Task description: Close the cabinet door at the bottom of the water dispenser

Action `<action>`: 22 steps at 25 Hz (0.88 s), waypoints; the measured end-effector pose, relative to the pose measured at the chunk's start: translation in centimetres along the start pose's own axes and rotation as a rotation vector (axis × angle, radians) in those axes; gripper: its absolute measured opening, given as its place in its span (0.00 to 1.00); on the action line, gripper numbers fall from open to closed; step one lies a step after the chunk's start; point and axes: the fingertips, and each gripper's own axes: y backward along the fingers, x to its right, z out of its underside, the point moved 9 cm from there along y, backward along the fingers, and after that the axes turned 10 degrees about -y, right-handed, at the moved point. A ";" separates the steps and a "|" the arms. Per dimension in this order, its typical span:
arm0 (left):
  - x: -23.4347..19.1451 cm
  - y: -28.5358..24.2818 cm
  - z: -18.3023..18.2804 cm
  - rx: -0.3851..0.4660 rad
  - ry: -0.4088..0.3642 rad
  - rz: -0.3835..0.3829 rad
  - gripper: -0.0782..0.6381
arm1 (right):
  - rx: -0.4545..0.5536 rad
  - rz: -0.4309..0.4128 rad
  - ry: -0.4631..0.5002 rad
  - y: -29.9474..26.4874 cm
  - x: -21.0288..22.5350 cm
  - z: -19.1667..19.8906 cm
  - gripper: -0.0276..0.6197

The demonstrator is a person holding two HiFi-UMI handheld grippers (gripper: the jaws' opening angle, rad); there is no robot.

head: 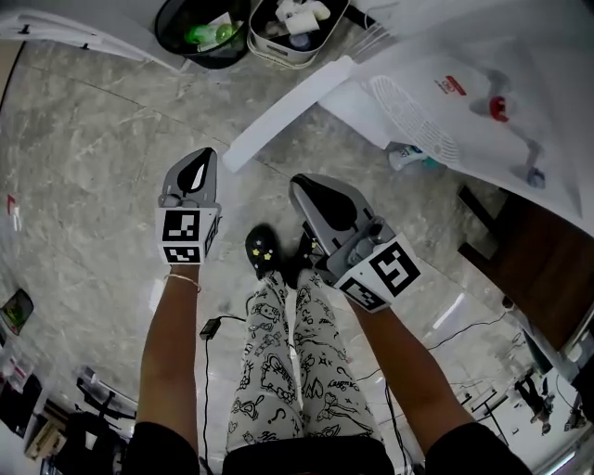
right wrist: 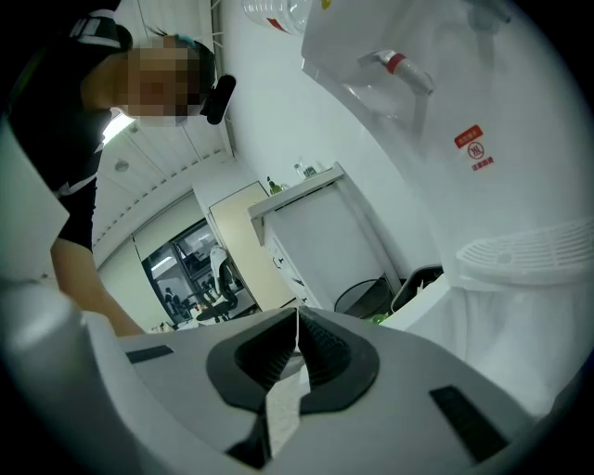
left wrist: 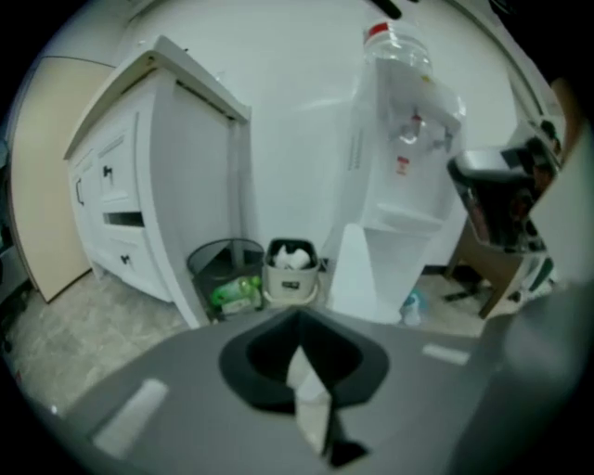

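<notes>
The white water dispenser (head: 464, 93) stands at the upper right of the head view, with a round drip grille (head: 408, 116) and a red tap (head: 499, 107). Its bottom cabinet door (head: 288, 109) stands swung open, a white slab reaching out over the floor. My left gripper (head: 204, 154) is shut and empty, just left of the door's free end. My right gripper (head: 297, 183) is shut and empty, below the door. In the left gripper view the dispenser (left wrist: 399, 158) and its open door (left wrist: 348, 269) lie ahead of the left gripper (left wrist: 299, 317). The right gripper (right wrist: 297, 314) has the dispenser (right wrist: 445, 139) close on its right.
A black mesh bin (head: 200, 32) and a white bin (head: 292, 28) stand beyond the door. A white drawer cabinet (left wrist: 139, 186) is to the left. A small bottle (head: 408, 158) sits at the dispenser's base. A dark wooden piece (head: 538, 250) is to the right. My legs and cables lie below.
</notes>
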 end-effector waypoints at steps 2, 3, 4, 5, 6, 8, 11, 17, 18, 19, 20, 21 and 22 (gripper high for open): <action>0.2 -0.7 -0.1 -0.011 -0.030 0.033 0.10 | 0.020 0.011 0.005 0.8 0.2 -0.5 0.07; 0.3 -0.9 -0.2 -0.011 -0.034 0.043 0.10 | 0.032 0.022 0.004 1.2 0.5 -0.6 0.07; 0.4 -0.9 -0.3 -0.008 -0.031 0.052 0.10 | 0.045 0.038 -0.001 1.6 0.8 -0.7 0.07; 0.7 -0.9 -0.4 -0.003 -0.027 0.064 0.10 | 0.059 0.057 -0.010 2.2 1.1 -0.6 0.07; 1.1 -0.8 -0.4 0.002 -0.027 0.077 0.10 | 0.074 0.076 -0.020 2.7 1.5 -0.6 0.07; 2.3 -0.7 -0.5 0.006 -0.028 0.100 0.10 | 0.099 0.111 -0.031 4.0 2.2 -0.4 0.07; 4.7 -0.8 -0.7 0.030 -0.012 0.119 0.10 | 0.127 0.152 -0.050 5.9 3.1 0.0 0.07; 11.5 -1.7 -1.4 0.066 0.008 0.232 0.10 | 0.149 0.234 -0.058 9.5 4.2 1.3 0.07; 12.7 -1.9 -1.6 0.066 0.006 0.255 0.10 | 0.153 0.246 -0.059 10.1 4.3 1.4 0.07; 13.8 -2.1 -1.8 0.066 0.000 0.277 0.10 | 0.159 0.255 -0.059 10.7 4.4 1.4 0.07; 15.0 -2.3 -2.1 0.068 -0.009 0.299 0.10 | 0.166 0.260 -0.060 11.3 4.4 1.4 0.07; 16.1 -2.6 -2.5 0.071 -0.017 0.321 0.10 | 0.174 0.265 -0.061 12.0 4.5 1.3 0.07; 17.1 -3.0 -3.0 0.075 -0.024 0.341 0.10 | 0.180 0.271 -0.060 12.7 4.7 1.1 0.07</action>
